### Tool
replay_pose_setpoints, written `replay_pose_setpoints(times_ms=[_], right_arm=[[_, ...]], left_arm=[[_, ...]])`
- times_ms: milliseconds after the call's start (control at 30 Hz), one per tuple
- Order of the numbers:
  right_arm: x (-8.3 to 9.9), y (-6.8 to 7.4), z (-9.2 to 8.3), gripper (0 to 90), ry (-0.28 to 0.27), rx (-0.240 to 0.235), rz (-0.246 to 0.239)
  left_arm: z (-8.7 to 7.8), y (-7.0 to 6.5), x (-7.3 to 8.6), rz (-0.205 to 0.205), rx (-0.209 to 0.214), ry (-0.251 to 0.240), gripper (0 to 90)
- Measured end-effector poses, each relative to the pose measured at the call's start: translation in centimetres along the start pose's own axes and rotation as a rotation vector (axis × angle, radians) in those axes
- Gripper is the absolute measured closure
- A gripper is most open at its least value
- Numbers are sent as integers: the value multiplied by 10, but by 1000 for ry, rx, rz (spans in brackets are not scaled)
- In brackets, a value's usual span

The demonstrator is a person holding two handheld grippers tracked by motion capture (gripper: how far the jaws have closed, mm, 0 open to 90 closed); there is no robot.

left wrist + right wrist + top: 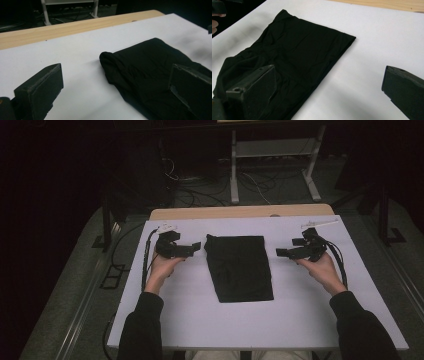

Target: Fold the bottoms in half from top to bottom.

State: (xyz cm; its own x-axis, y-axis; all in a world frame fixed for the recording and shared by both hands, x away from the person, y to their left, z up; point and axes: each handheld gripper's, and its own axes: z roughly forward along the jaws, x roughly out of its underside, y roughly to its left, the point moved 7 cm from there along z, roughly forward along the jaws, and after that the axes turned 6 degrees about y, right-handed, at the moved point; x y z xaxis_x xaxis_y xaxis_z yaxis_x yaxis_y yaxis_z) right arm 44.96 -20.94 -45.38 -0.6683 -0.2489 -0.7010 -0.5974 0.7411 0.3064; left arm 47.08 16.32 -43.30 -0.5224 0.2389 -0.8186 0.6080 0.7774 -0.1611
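At the bottom of the high view, two dark sleeves are seen entering the frame, with a hand behind each tool. The left gripper is held at centre left and the right gripper at centre right, both pointed inward; the jaws of each are spread apart and nothing is grasped. Between them, at the centre of the frame, a black cloth is laid flat on the white bench, folded into a rough rectangle narrowing toward its near end. Soft creases are shown across it, and its far left corner is bunched into a rounded lump.
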Motion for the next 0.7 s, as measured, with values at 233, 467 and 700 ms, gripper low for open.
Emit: replay_pose_setpoints(times_ms=[233,467,700], right_arm=[[10,4,-11,0,-11,7,-1],[19,8,-26,0,-39,14,4],[32,13,-39,0,-58,22,2]], left_arm=[[-12,-8,4,11,16,-23,0],[-20,-22,12,44,39,-26,0],[-29,-31,19,61,43,-27,0]])
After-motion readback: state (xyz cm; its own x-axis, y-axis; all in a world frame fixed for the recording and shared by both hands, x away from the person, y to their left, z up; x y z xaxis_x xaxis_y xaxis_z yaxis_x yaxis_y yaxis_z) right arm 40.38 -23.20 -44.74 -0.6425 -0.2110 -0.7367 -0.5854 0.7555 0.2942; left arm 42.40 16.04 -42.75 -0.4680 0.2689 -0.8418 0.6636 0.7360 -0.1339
